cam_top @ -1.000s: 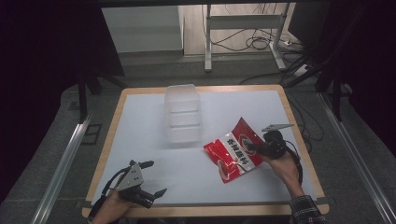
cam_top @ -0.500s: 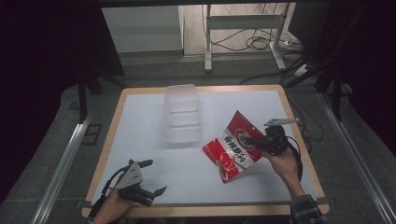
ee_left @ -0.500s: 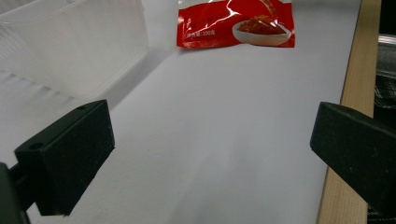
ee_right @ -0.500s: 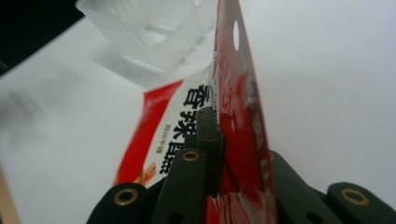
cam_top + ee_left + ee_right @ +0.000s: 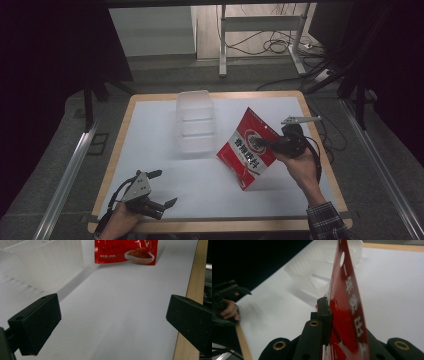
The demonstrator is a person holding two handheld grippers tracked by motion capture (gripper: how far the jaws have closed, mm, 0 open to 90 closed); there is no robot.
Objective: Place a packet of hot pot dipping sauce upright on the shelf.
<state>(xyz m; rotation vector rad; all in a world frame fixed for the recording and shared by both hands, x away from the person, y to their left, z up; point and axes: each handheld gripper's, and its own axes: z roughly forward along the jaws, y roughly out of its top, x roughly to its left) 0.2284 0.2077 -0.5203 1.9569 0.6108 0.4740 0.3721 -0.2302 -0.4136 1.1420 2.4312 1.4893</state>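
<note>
A red food pouch (image 5: 248, 150) with white lettering stands lifted and tilted over the right half of the white table, held by its edge. My right gripper (image 5: 267, 144) is shut on that edge; in the right gripper view the red pouch (image 5: 345, 302) rises between the black jaws. My left gripper (image 5: 164, 190) rests open at the table's front left corner with nothing between its fingers (image 5: 37, 325). In the left gripper view the pouch's lower part (image 5: 126, 252) shows far ahead.
A clear plastic container (image 5: 196, 122) with compartments stands at the table's middle back, left of the pouch; it also appears as the clear container (image 5: 42, 265) in the left gripper view. The table's wooden rim (image 5: 327, 165) runs close to the right hand.
The right gripper has risen with the pouch, which now stands more upright and farther off the table. The left gripper has stayed in place.
</note>
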